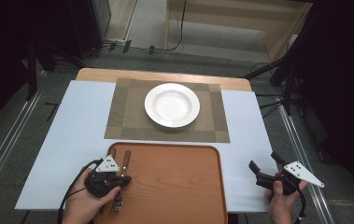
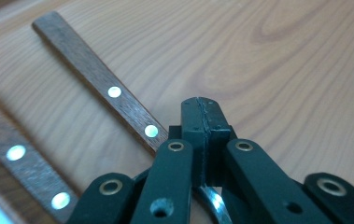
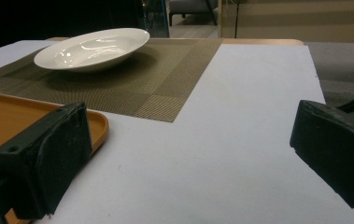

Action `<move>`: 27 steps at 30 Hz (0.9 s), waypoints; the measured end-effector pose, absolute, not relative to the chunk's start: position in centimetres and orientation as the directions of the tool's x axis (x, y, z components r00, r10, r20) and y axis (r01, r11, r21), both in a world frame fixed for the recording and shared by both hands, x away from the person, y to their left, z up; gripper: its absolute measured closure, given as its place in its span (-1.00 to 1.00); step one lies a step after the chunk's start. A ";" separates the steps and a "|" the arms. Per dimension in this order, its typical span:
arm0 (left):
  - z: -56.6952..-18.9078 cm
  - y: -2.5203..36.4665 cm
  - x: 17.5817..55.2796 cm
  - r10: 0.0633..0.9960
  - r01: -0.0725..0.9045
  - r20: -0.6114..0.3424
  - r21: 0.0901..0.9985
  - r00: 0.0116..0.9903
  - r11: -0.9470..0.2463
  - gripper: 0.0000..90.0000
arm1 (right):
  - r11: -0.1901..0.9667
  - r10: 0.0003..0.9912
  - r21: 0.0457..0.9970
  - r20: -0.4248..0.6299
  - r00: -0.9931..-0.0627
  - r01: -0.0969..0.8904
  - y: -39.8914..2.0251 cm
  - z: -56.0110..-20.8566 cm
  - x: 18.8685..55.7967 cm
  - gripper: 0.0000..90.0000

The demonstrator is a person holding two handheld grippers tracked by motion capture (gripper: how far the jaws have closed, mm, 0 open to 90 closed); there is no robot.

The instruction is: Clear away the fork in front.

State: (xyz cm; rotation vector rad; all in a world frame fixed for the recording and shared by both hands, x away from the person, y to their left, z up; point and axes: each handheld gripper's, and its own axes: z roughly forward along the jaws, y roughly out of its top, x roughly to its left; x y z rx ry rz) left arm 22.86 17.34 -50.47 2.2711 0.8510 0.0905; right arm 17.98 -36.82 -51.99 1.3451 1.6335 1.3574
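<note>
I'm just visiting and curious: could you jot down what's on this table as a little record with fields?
surface: white table
mat: woven placemat, far side
plate: white, empty, on the mat
tray: wooden, near side
cutlery: fork on the tray's left edge; a second wooden handle beside it in the left gripper view
left gripper: shut on the fork
right gripper: open, over the table right of the tray

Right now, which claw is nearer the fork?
Left. The left claw is over the fork on the tray; the right claw is off beyond the tray's right edge.
</note>
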 end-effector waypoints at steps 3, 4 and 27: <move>-50.4 17.3 23.3 0.602 0.550 -0.172 0.647 0.780 -0.528 0.98 | -0.043 0.946 0.950 0.138 -0.292 0.309 -36.8 -52.0 18.0 -1.00; -50.3 17.1 23.6 0.604 0.545 -0.164 0.652 0.780 -0.527 0.98 | -0.042 0.947 0.950 0.137 -0.292 0.309 -36.8 -52.0 18.0 -1.00; -50.0 18.0 26.4 0.667 0.558 -0.186 0.726 0.721 -0.401 0.81 | -0.032 0.947 0.953 0.126 -0.296 0.302 -36.7 -52.0 18.0 -1.00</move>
